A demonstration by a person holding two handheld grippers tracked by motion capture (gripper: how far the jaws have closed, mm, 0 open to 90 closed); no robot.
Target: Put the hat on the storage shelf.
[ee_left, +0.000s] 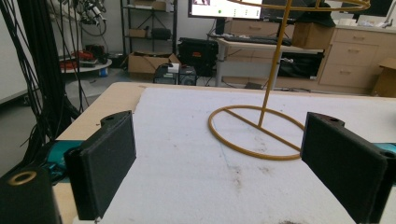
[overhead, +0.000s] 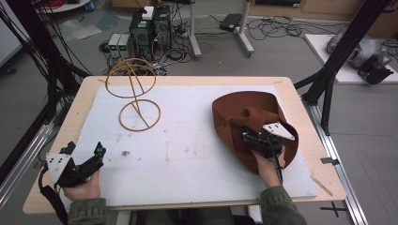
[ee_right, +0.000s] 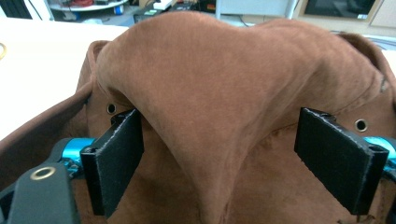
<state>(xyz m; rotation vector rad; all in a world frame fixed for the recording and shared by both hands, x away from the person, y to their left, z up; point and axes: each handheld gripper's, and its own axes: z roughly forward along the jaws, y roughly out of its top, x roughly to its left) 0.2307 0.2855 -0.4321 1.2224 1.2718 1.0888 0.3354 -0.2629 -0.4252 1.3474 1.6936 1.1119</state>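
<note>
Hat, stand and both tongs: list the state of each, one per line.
Brown hat: lying on the white mat, crown creased, straddled by the right tongs, not on the stand.
Wire hat stand: upright on the mat, bare, nothing hung on it.
Right tongs: jaws open on either side of the hat's crown, not yet clamped.
Left tongs: jaws open, holding nothing, low over the mat, facing the stand.

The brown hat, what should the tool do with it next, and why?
Probably close the right tool on the brown hat. Its jaws stand open on either side of the crown's ridge, gripping nothing yet, and the wire hat stand stands bare across the table.
</note>
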